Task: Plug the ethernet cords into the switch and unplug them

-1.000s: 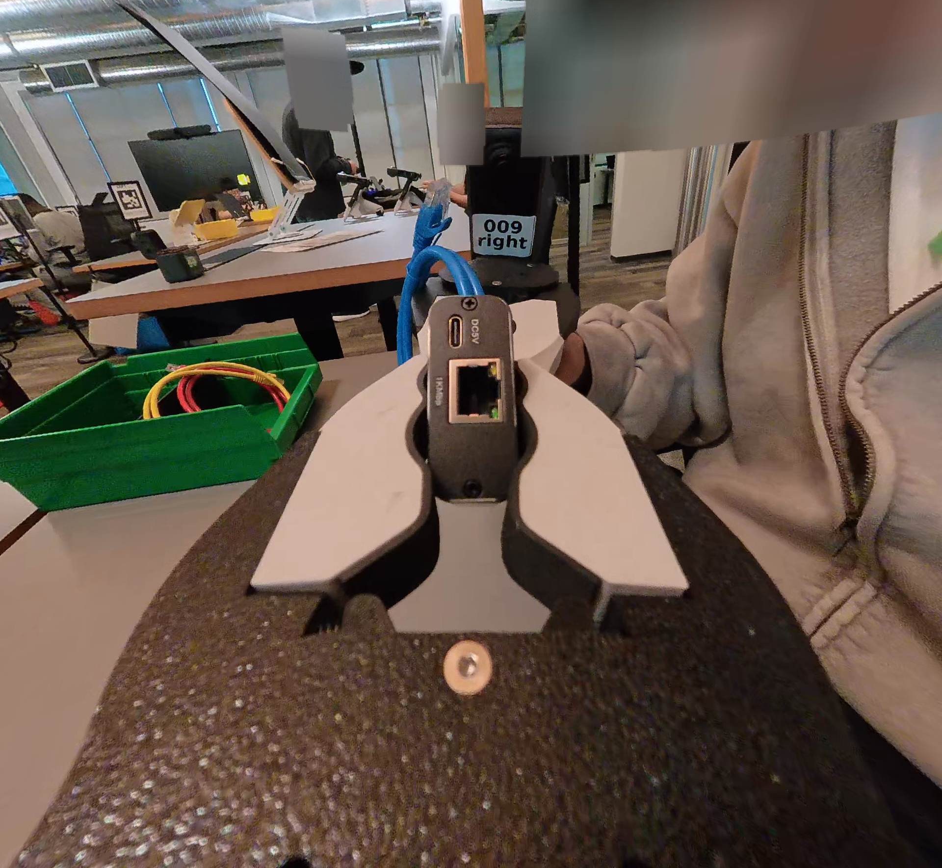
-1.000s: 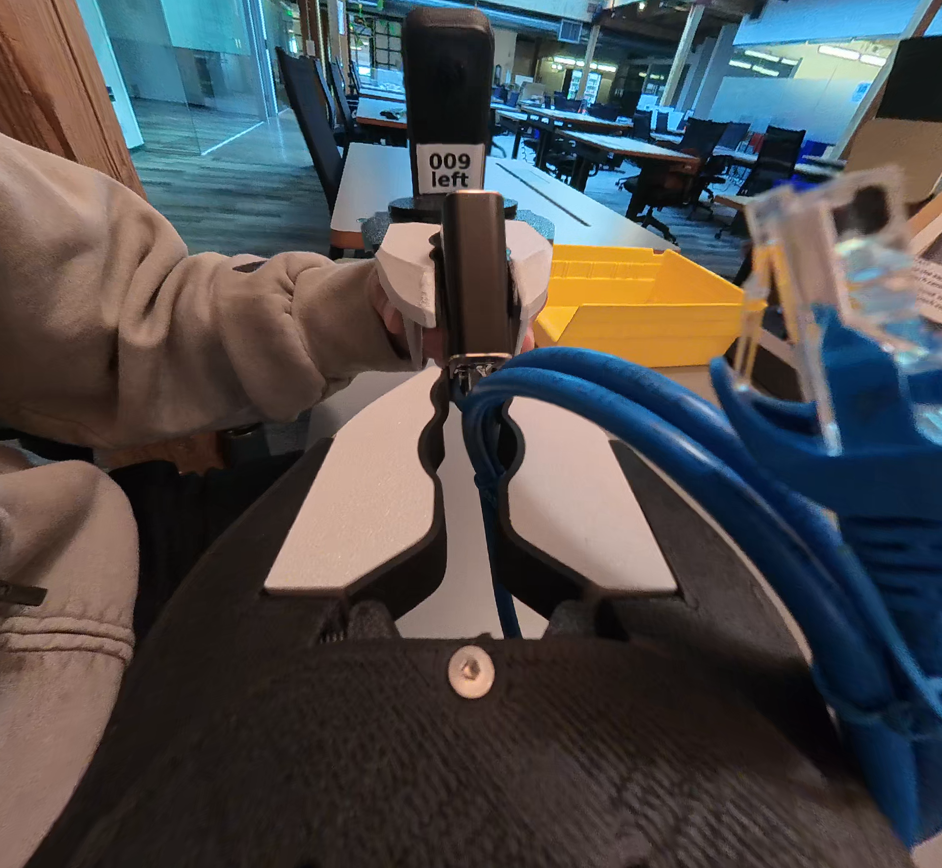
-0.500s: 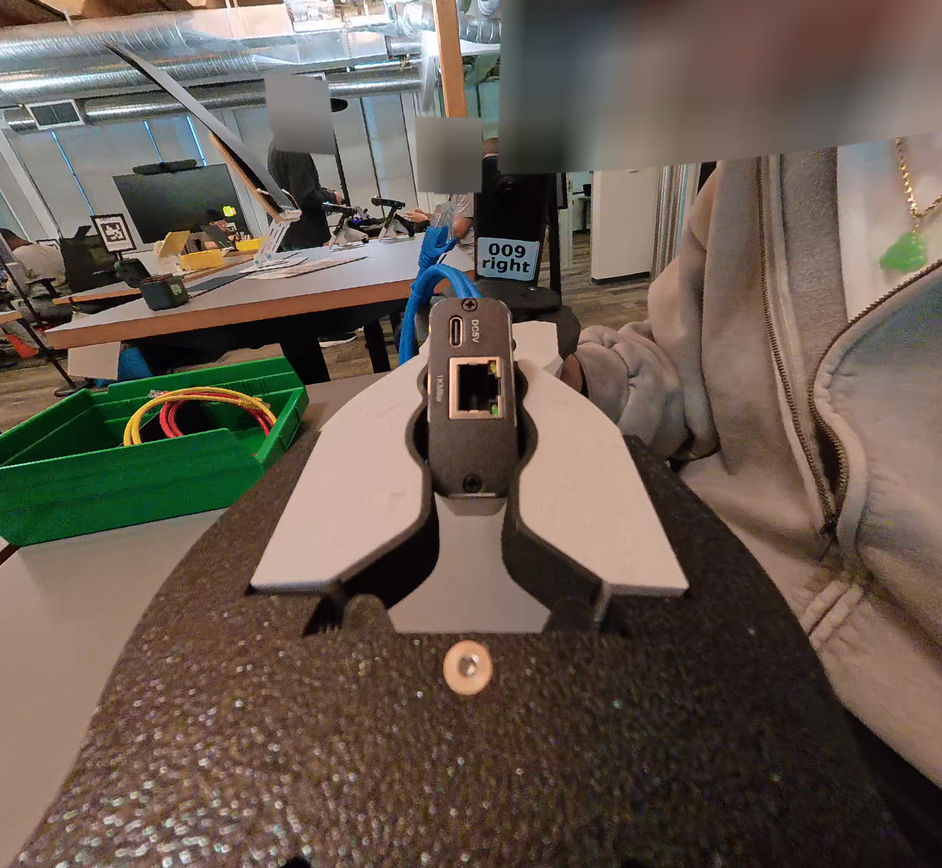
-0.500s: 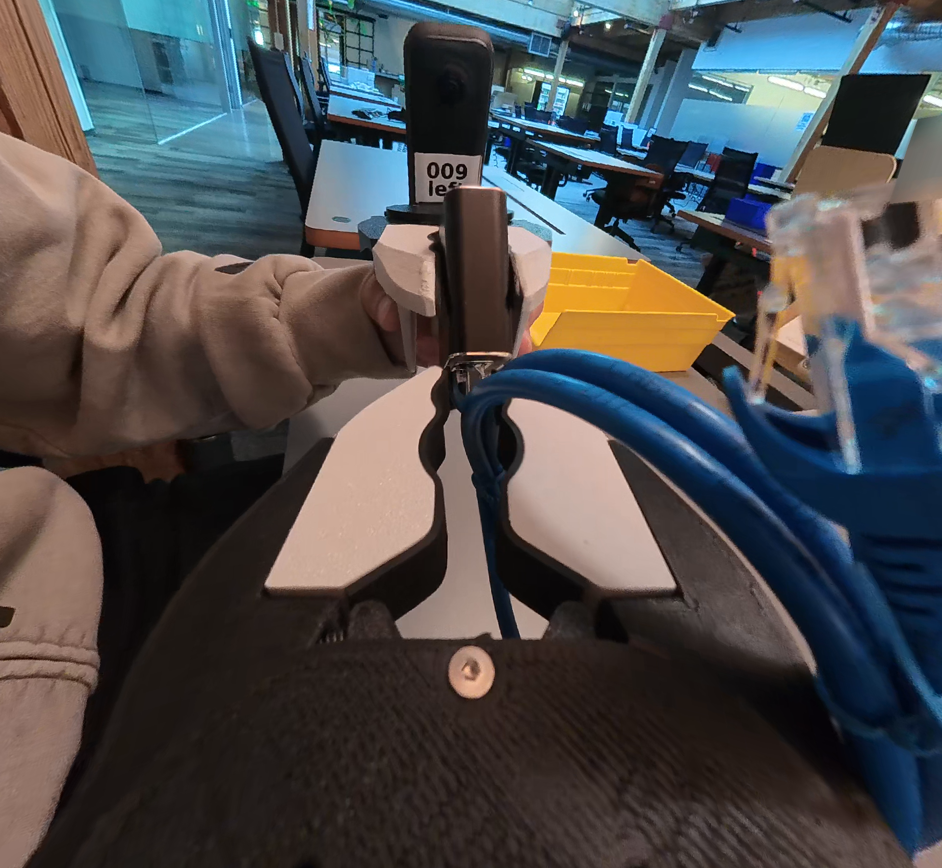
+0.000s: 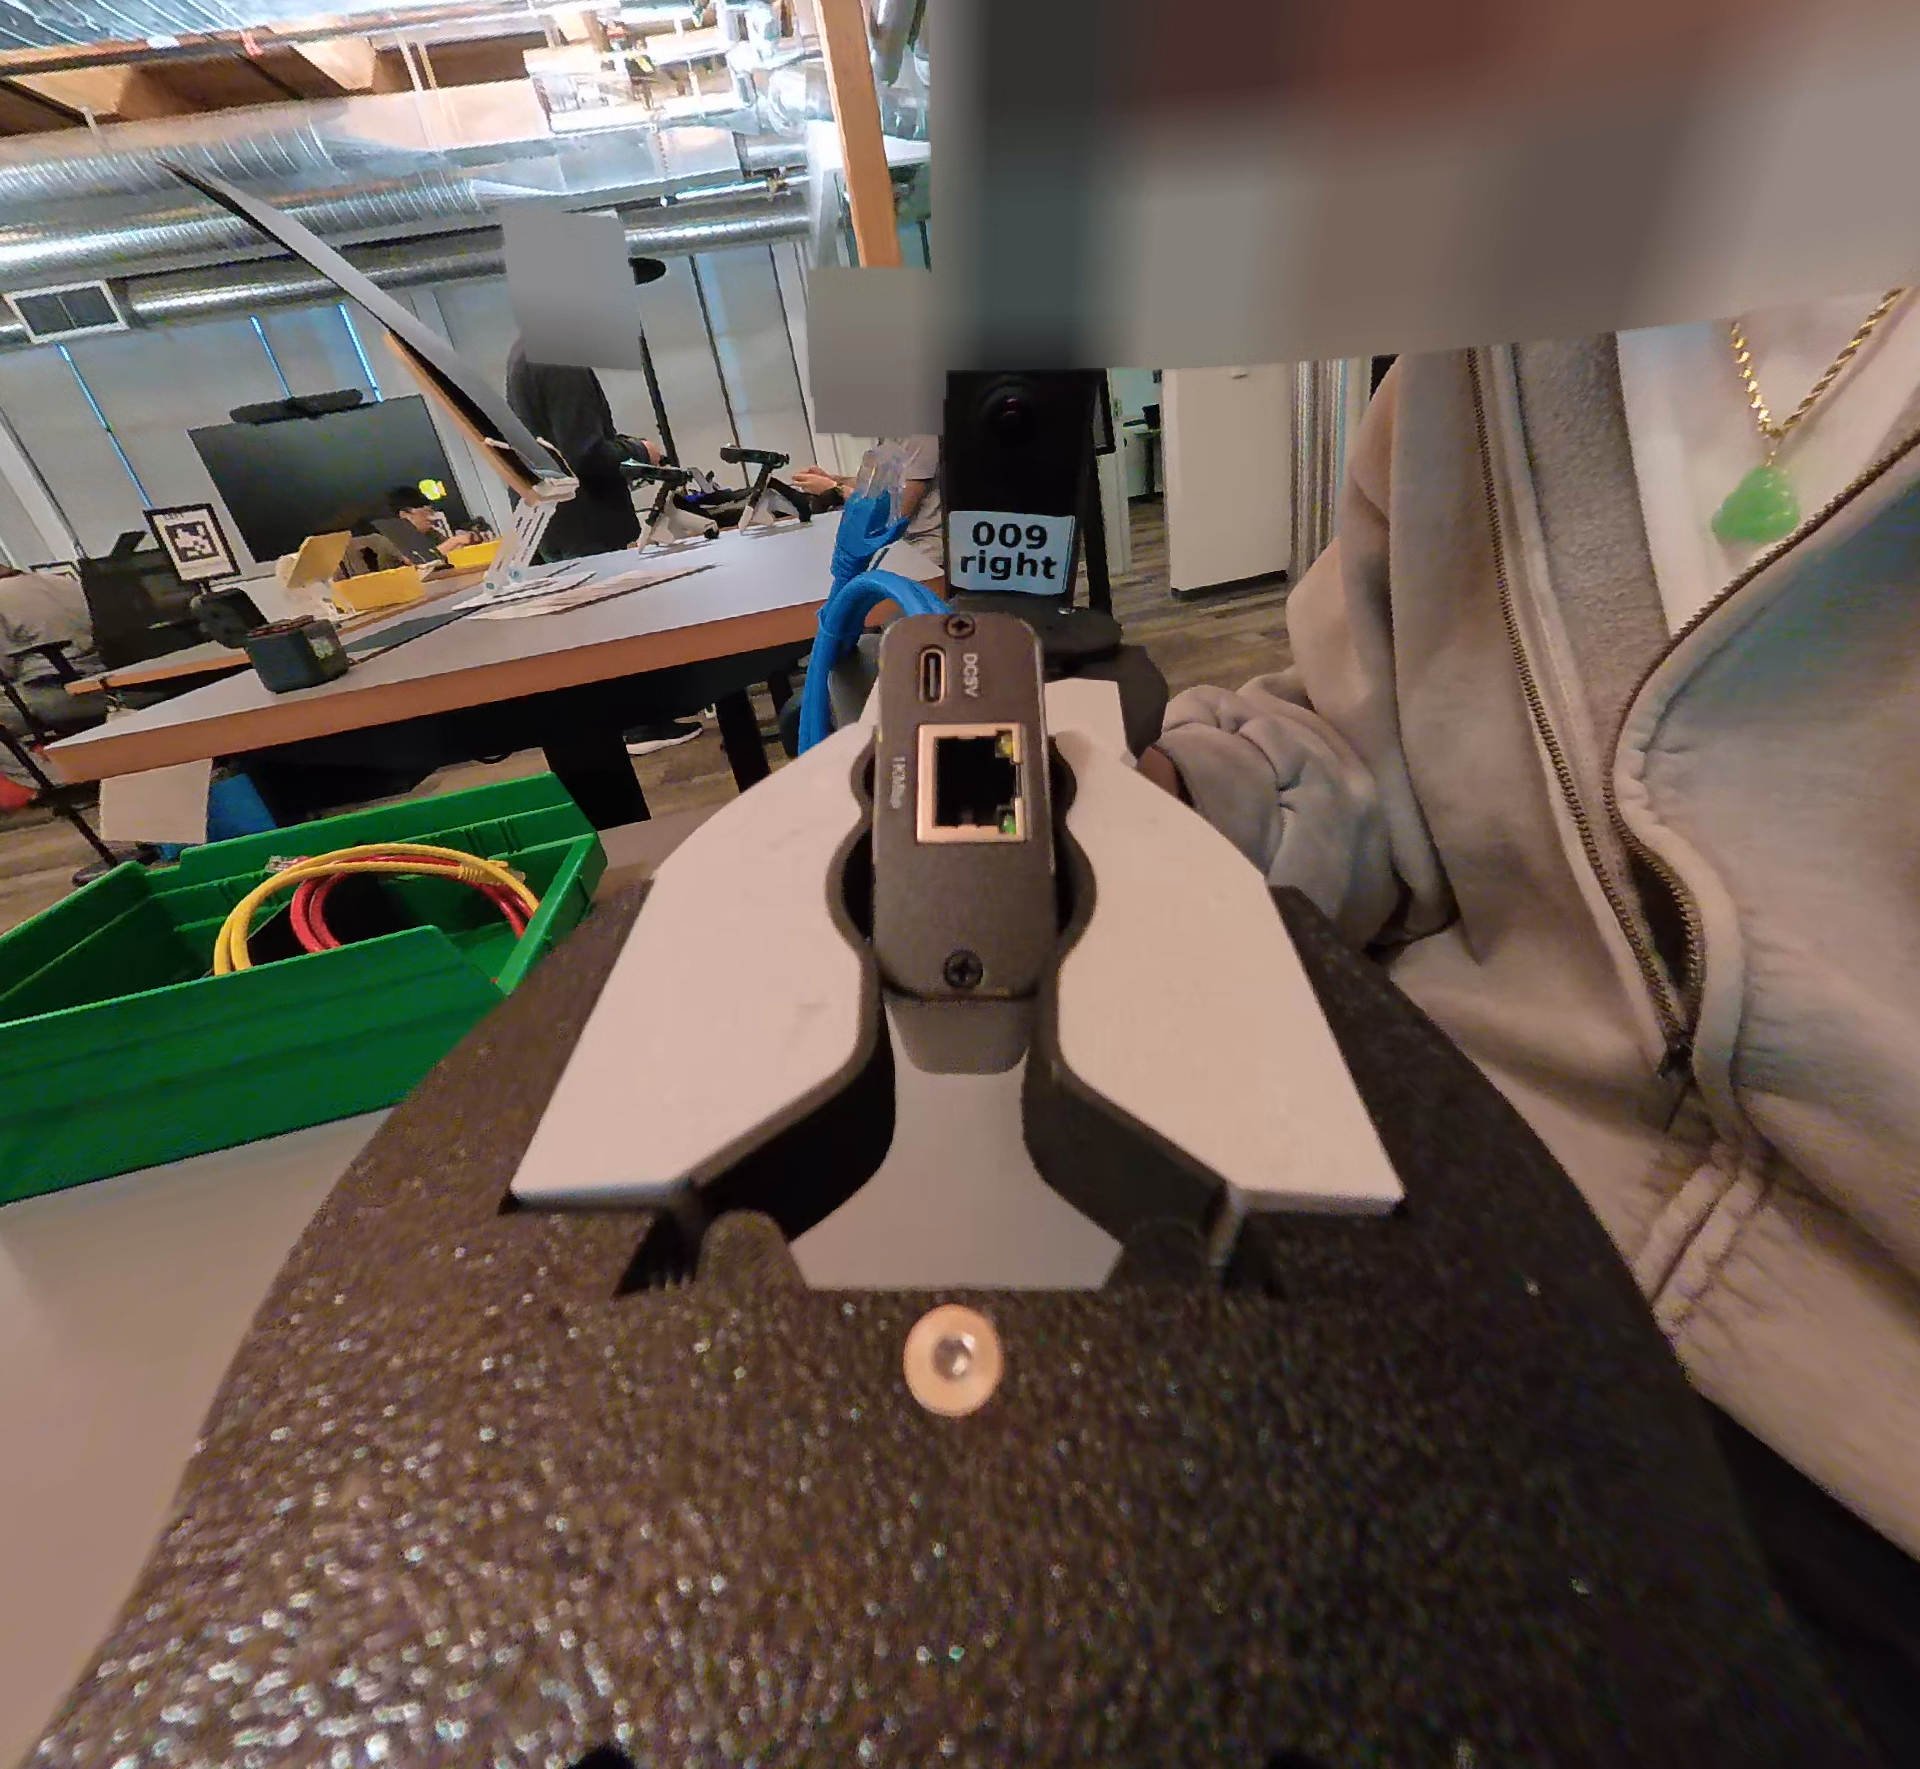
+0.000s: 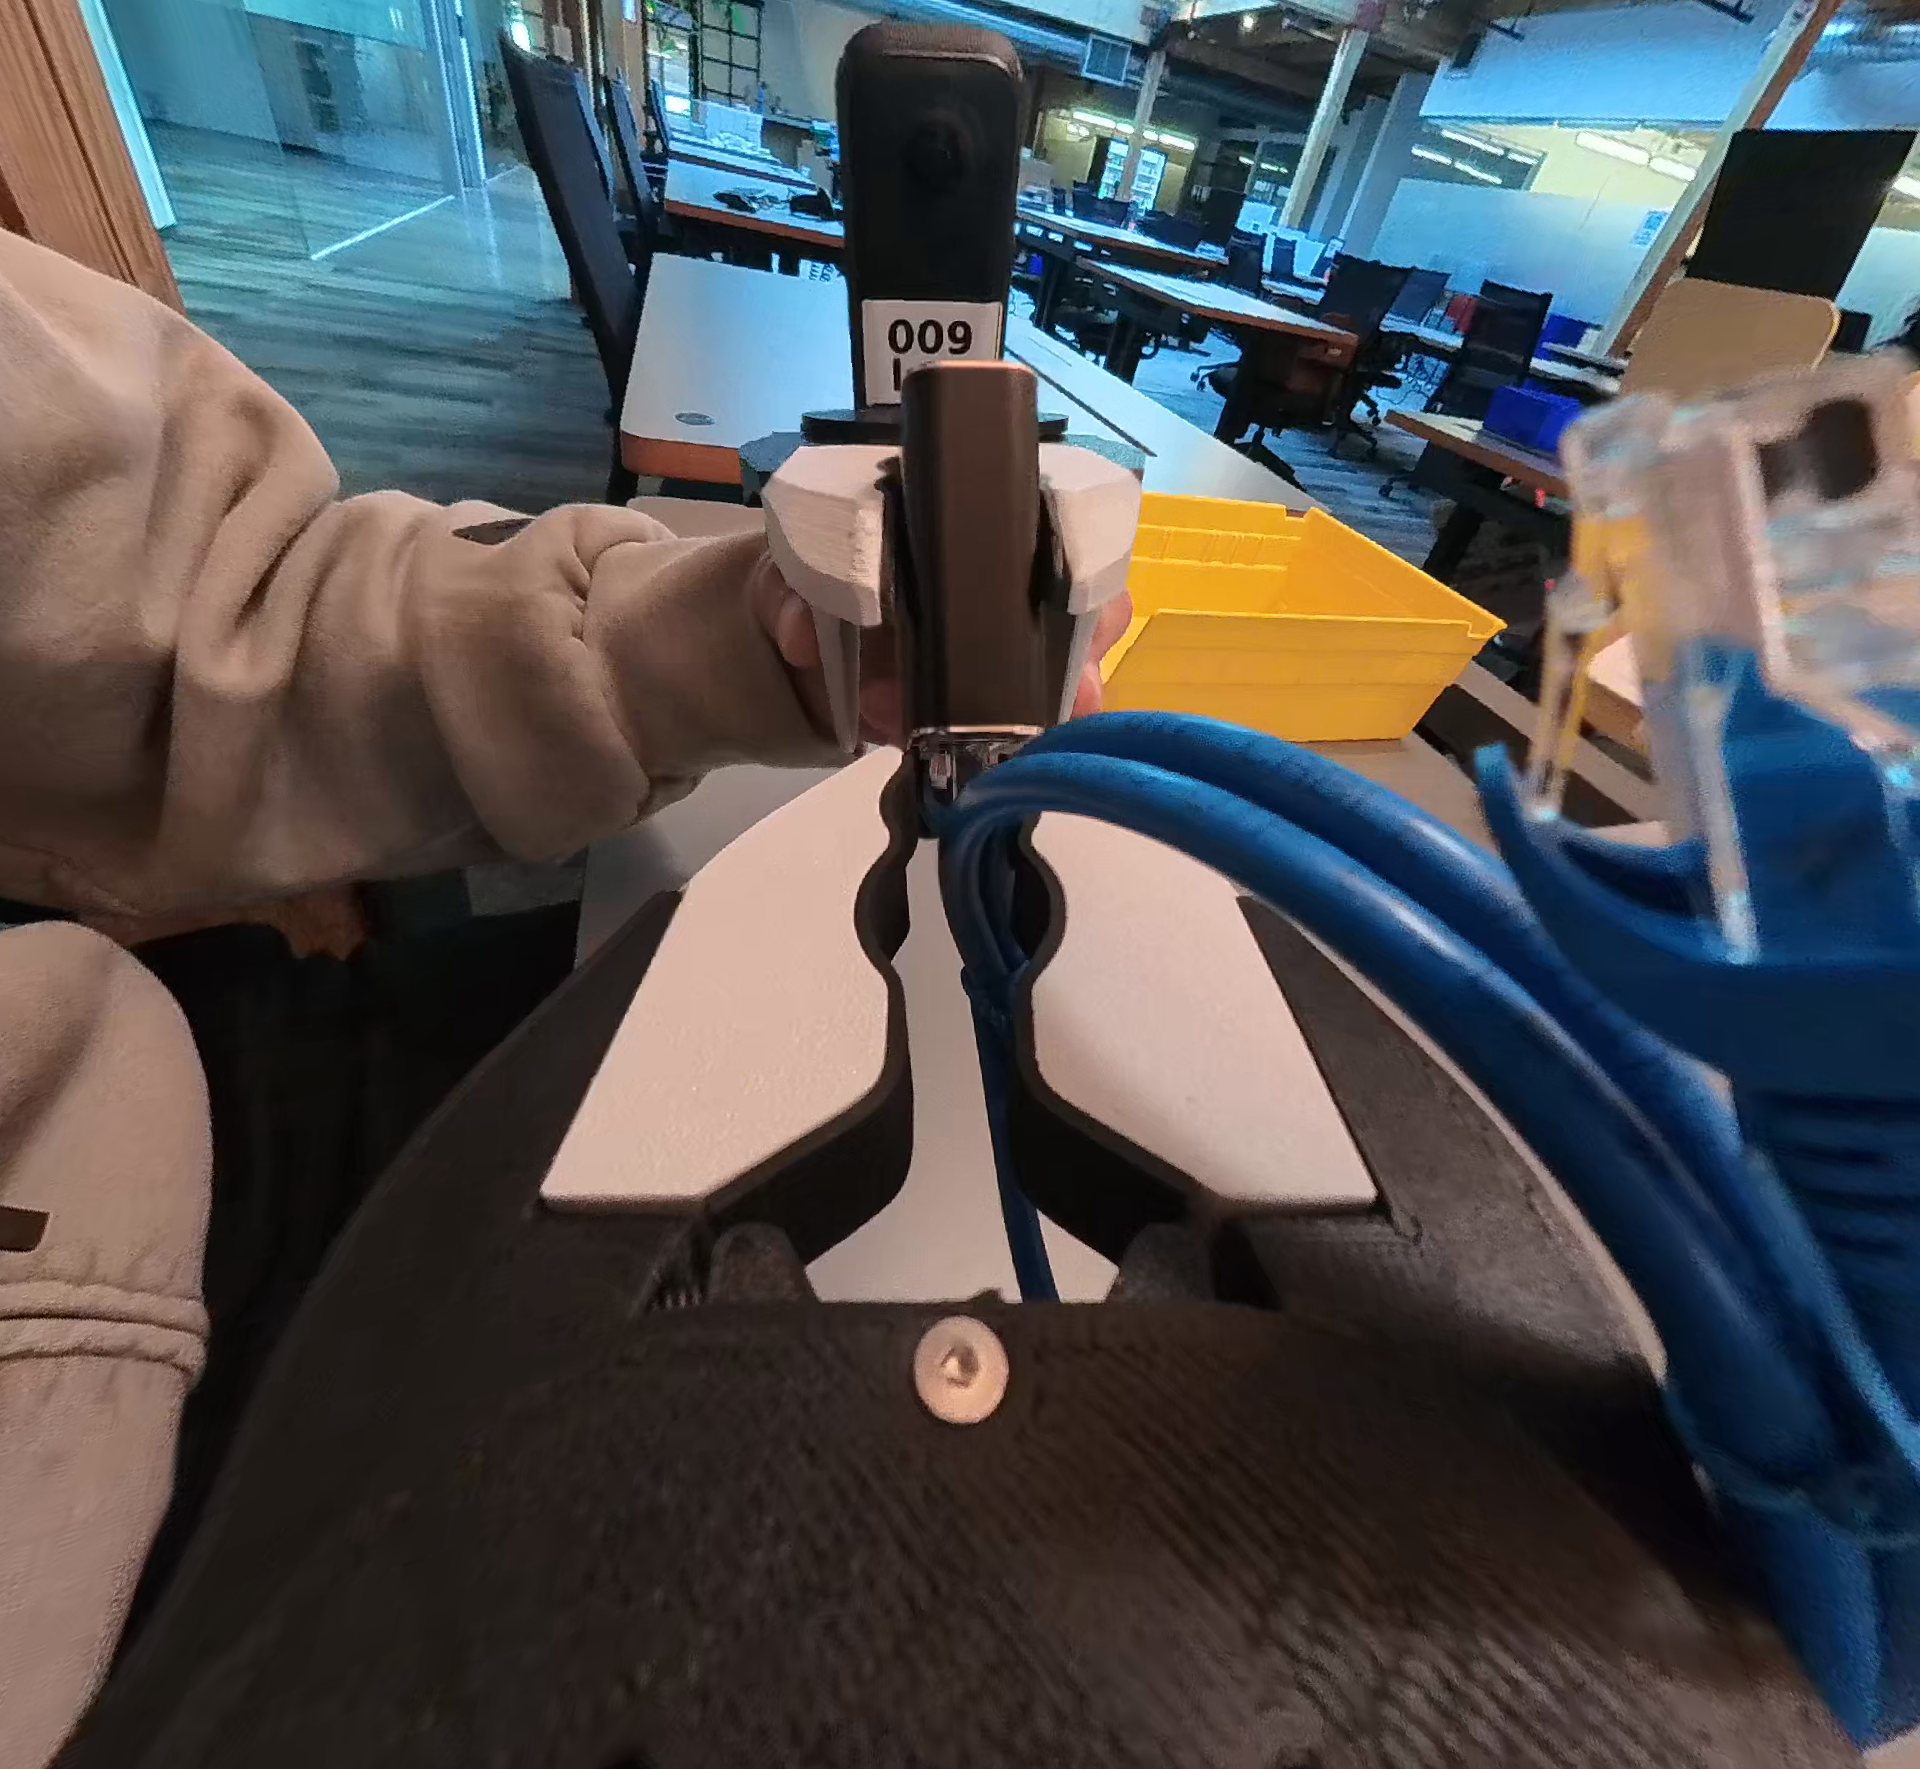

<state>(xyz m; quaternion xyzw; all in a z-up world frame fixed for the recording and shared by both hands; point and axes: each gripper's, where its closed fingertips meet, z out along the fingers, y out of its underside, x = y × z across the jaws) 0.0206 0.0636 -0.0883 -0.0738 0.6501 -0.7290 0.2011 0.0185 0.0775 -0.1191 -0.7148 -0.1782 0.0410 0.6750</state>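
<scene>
Our left tongs [image 5: 961, 846] clamp the switch [image 5: 958, 789]; our right tongs [image 6: 961, 820] pinch the blue cord [image 6: 1299, 898] by its plug. Any tilt risks jamming, or the switch slipping.

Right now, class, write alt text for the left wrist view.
The left tongs clamp a small dark switch, its empty ethernet port facing the camera. Behind it loops a blue ethernet cord; a green bin holding yellow and red cords sits left, a beige sleeve right.

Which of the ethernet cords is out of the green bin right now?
The blue ethernet cord, clamped in the right hand-held gripper. The yellow cord and red cord lie coiled in the green bin.
</scene>
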